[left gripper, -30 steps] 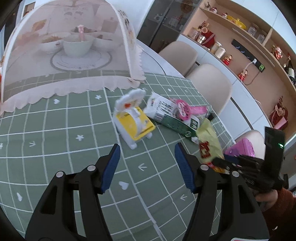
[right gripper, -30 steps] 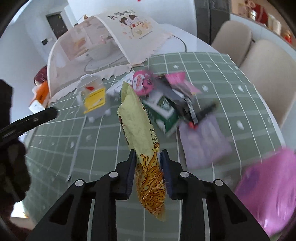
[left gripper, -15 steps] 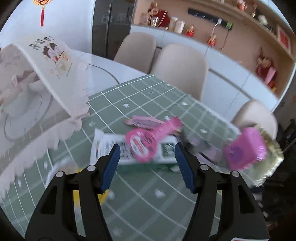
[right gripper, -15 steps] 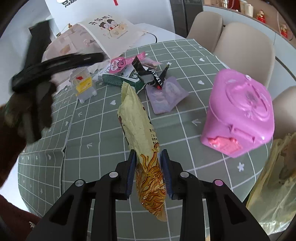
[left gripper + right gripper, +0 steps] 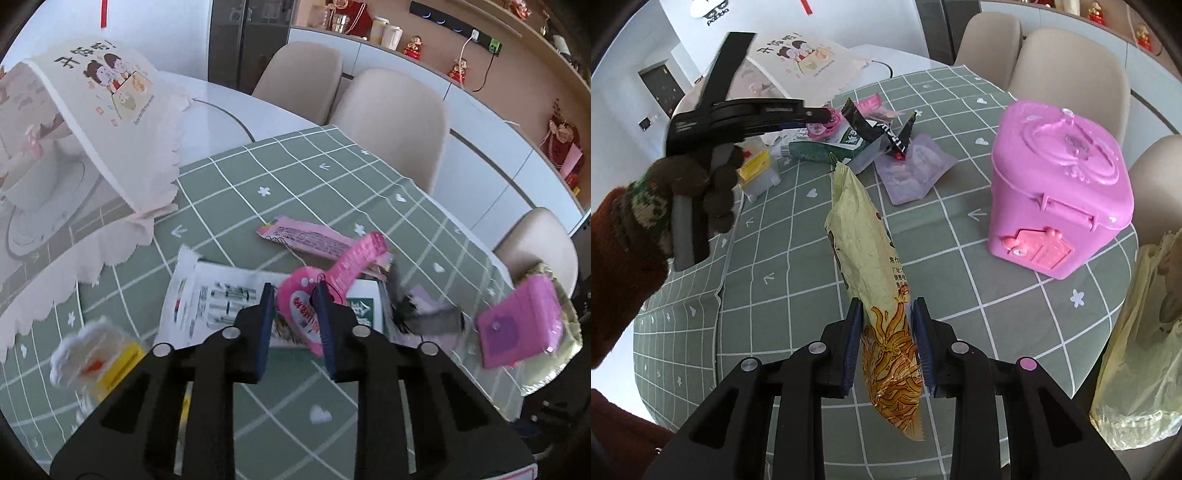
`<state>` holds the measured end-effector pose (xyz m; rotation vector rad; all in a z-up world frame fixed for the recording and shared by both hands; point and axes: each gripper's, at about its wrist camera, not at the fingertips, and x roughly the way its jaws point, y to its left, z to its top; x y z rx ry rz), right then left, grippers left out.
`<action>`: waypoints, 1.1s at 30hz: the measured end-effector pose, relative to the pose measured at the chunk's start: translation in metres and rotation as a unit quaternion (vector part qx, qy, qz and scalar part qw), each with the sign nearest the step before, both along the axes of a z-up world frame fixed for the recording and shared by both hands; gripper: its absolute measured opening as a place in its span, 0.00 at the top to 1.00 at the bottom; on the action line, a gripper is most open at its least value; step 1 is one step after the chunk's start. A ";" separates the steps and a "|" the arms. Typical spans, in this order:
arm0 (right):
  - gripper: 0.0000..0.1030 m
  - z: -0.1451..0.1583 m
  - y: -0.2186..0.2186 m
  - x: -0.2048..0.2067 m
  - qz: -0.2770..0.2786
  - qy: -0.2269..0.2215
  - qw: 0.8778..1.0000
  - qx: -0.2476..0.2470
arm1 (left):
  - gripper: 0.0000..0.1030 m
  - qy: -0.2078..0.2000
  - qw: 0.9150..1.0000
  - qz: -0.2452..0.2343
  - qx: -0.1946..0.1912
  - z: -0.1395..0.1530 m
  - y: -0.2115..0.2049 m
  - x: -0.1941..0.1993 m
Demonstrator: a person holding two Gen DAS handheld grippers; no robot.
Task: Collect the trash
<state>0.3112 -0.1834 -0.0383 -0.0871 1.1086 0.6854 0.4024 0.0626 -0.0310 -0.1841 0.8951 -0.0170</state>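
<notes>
Jaws on the left gripper [image 5: 295,314] are closed down around the round head of a pink candy wrapper [image 5: 325,288], which sits right between the blue pads, so that's the pick in hand. I can't quite tell whether the pads are fully biting or just touching, since the picture is smeared there. My take: squeeze on the fat round end, not the thin tail, and lift straight up. The wrapper rests on top of a white and green packet [image 5: 229,302], and dragging it sideways would probably pull that along too.

Moving outward from there, a flat pink sachet [image 5: 306,238] lies just beyond the wrapper's tail, and a crumpled black wrapper [image 5: 417,310] sits just to the right, touching the packet's edge. A small yellow and white toy-looking box [image 5: 99,354] is off to the left, too blurry to name properly.

The right gripper [image 5: 888,343] is clamped on the lower part of a yellow snack bag [image 5: 864,243], which sticks up out of the jaws and hangs clear of the bench [image 5: 798,266]. From that side you can see the left gripper reaching into the pile from the left. A pink lidded bin [image 5: 1060,177] stands near the bench edge on the right, lid down, well apart from the pile, with a pale plastic bag [image 5: 1137,332] hanging just off the edge. One of those looks like where the trash goes, but I can't say which.
</notes>
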 end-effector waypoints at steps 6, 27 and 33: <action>0.73 -0.006 0.000 0.000 -0.012 0.012 1.000 -0.002 | 0.85 -0.002 0.999 -0.002 -0.045 0.016 -0.001 -0.046; 0.59 -0.008 0.000 -0.006 -0.019 0.012 1.000 0.005 | 0.59 0.063 0.996 -0.057 -0.004 -0.029 -0.034 -0.091; 0.55 -0.015 -0.005 -0.003 -0.023 0.036 0.999 0.008 | 0.59 0.066 0.997 -0.039 -0.020 -0.036 -0.030 -0.080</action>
